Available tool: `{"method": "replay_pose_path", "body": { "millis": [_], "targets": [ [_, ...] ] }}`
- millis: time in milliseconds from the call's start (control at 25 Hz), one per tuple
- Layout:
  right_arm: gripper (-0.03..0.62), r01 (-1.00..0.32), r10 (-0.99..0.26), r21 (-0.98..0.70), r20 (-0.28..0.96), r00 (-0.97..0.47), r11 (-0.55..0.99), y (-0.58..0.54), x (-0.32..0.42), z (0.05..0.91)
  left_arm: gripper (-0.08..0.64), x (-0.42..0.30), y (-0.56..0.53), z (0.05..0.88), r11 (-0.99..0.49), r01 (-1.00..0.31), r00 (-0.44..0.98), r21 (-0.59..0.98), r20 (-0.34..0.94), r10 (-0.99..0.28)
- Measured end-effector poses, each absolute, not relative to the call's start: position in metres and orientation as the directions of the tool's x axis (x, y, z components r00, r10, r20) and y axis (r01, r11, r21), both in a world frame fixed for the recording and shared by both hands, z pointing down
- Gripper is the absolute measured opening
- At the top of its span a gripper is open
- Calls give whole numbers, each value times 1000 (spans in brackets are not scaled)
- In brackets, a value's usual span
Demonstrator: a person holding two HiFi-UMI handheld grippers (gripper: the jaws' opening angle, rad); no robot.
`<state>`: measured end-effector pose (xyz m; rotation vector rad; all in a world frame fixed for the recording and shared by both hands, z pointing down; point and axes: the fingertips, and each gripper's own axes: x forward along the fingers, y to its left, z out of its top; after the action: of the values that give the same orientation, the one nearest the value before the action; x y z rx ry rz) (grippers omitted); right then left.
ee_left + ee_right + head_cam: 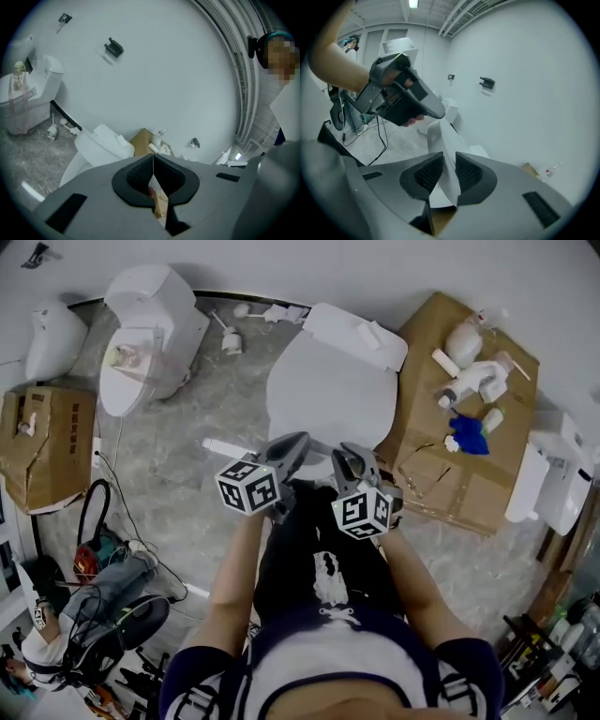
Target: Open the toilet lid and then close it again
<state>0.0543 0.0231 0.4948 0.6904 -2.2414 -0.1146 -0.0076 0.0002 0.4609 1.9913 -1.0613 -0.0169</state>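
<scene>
**Toilet lid being gripped at its near edge as opening step gets under way**

On a grey mottled floor [206,409] against a white wall, a white toilet [356,334] is standing in the middle of the scene. A second toilet [141,343] is sitting far to the left, and a flattened cardboard box [469,427] strewn with bottles is lying just beside the middle one on the right. The toilet lid [328,395], a smooth, plain white oval, is covering the bowl, its near rim reaching towards the person. The right gripper [352,465] is clamping that near rim, and in the right gripper view the thin white edge is filling the gap between the ribbed pads [469,172]. The left gripper [292,451] is hovering just beside it on the left, jaws pressed together and holding nothing. The step in hand looks to be the opening. The next move would call for swinging the rim up and back towards the tank in an arc about the hinge, with a firm enough hold that the slick plastic is not slipping free.
</scene>
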Motion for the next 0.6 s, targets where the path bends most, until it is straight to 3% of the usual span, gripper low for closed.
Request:
{"method": "replay_pose_path", "body": {
  "millis": [280,600],
  "targets": [
    [77,-506,-570,309,638,-518,805,-6,62,469,8,-16,14,454,-229,-669,631,707,377,-678],
    [72,-542,-613,332,618,-493,772,-29,66,452,8,-8,-13,423,-329,-665,667,670,336,-665]
  ]
}}
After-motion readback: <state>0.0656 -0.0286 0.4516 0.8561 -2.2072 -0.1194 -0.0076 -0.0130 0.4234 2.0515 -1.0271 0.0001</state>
